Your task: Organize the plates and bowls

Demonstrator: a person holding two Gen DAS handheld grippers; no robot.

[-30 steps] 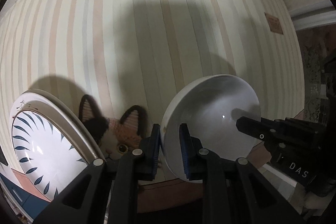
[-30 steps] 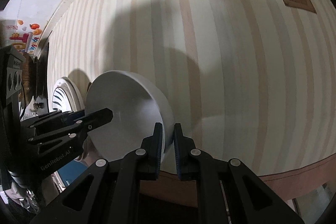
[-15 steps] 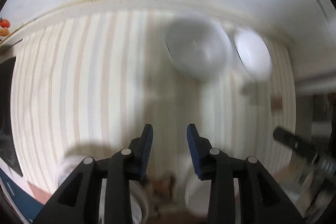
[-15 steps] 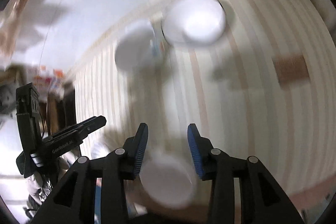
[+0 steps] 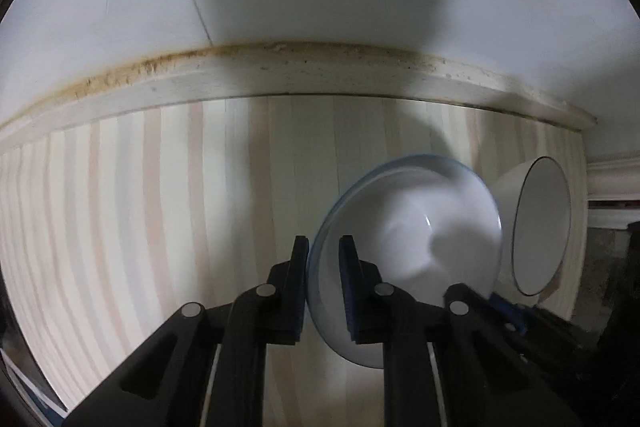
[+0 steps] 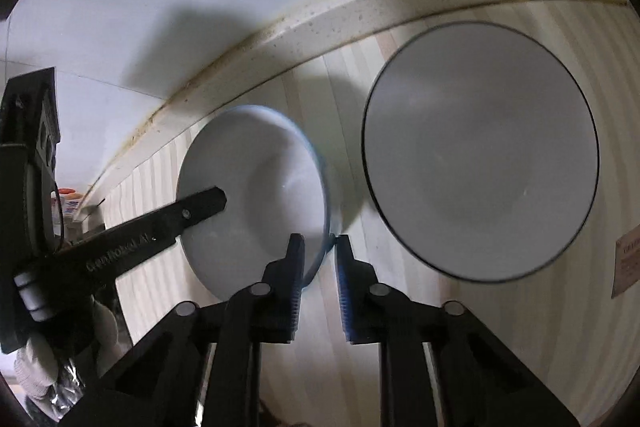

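Note:
A white bowl with a blue rim (image 5: 400, 235) sits on the striped tablecloth near the back wall. My left gripper (image 5: 324, 255) straddles its left rim and its jaws are closing on it. In the right wrist view the same bowl (image 6: 256, 179) has my right gripper (image 6: 320, 251) closing on its near right rim, while a left gripper finger (image 6: 200, 205) reaches in from the left. A larger white bowl with a thin dark rim (image 6: 480, 151) stands just to the right, close to the blue-rimmed bowl and empty. This larger bowl (image 5: 540, 223) also shows in the left wrist view.
The striped cloth (image 5: 160, 227) ends at a stained pale ledge (image 5: 280, 75) under a white wall. A brown label (image 6: 626, 263) lies on the cloth at the far right. Small jars (image 6: 68, 203) stand at the far left.
Both grippers let go of the plain white bowl beside the plates, opened, and swept to the back of the table. Their jaws now close on the blue-rimmed bowl's rim.

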